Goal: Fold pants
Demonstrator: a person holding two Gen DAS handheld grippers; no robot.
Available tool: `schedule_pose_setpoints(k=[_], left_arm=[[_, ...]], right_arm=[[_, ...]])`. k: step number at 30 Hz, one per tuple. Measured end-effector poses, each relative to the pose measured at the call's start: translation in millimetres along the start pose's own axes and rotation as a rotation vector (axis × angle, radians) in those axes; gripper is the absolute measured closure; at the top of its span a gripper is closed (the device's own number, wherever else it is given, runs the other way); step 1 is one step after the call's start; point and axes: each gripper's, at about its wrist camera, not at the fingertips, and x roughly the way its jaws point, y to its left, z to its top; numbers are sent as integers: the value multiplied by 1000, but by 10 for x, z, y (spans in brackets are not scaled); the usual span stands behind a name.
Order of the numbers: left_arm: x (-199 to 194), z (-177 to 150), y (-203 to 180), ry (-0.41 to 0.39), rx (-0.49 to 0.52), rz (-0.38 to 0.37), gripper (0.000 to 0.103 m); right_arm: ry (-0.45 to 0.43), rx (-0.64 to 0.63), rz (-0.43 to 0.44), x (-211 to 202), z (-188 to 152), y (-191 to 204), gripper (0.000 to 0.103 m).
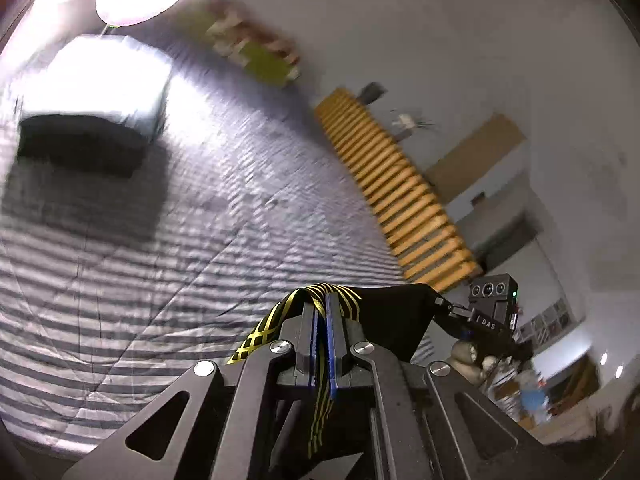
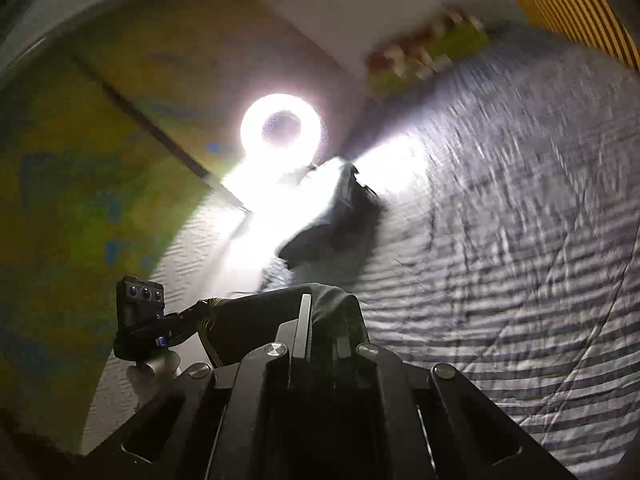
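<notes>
Black pants (image 1: pixel 394 312) with yellow side stripes hang stretched between my two grippers, lifted above the striped bed (image 1: pixel 200 220). My left gripper (image 1: pixel 322 304) is shut on the striped edge of the pants, the yellow bands running between its blue pads. In the left wrist view my right gripper (image 1: pixel 442 303) pinches the other end of the fabric. In the right wrist view my right gripper (image 2: pixel 324 300) is shut on the dark pants (image 2: pixel 256 320), and my left gripper (image 2: pixel 182 316) holds the far end at the left.
A folded dark garment (image 1: pixel 80 144) lies on the bed beside a bright white stack (image 1: pixel 100 76). A ring light (image 2: pixel 282 128) glares across the bed (image 2: pixel 500 240). An orange slatted rack (image 1: pixel 396 188) stands by the wall, and a patterned pillow (image 1: pixel 256 48) sits at the head.
</notes>
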Motion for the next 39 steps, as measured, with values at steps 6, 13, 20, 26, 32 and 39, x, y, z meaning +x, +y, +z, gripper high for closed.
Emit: schedule_pose_setpoints(k=[6,13,20,26,32,39], left_arm=[[982,367,1041,92,-155,53,101],[1739,626,1672,165,-177,148,100],[2107,722,2042,246,-198,235,98],[1963,808,1929,257,-154,234,89],[1669,878,1804,175,-97,319,84],[1986,527,1162,261,162,322,83]], right_arm=[[130,105,-150,964,262,-907,97],[183,175,-192,1493,436,-1494,97],[235,210,-204,1789,510,-1677,93],[239,172,-205,1608,535,-1561,88],[166,11,-282,1303,490,-1234,86],[252,-183,-266,1564,186,-880,86]])
